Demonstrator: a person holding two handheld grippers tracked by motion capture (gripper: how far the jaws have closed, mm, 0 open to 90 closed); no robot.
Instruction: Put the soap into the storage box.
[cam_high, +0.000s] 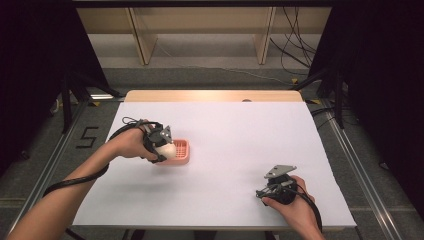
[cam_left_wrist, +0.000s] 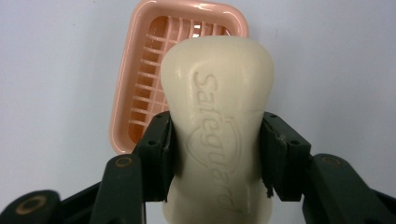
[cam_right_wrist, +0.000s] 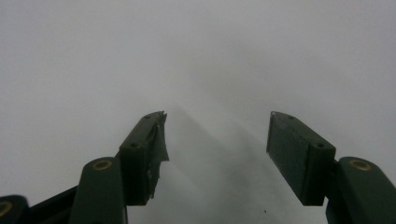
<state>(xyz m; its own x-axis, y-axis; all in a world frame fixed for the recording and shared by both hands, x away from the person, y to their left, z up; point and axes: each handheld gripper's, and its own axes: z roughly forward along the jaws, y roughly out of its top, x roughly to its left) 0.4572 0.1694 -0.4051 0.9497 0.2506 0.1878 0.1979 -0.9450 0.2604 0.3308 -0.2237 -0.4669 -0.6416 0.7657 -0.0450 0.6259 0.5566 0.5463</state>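
The left tool (cam_left_wrist: 217, 154) grips a cream soap bar (cam_left_wrist: 219, 116) by its narrow waist, jaws pressed to both sides, holding it above the near edge of the pink slatted soap dish (cam_left_wrist: 135, 88). The right tool (cam_right_wrist: 217, 149) hangs wide open and empty over the white tabletop (cam_high: 240, 135), well apart from the dish.

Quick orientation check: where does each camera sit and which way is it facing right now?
High view: above the person's side, facing forward and down on the table; both forearms, left tool, right tool.
Left gripper view: on the left tool, facing the soap bar over the pink soap dish; own jaws.
Right gripper view: on the right tool, facing bare table; own jaws.
Shared by high and left: soap, dish.
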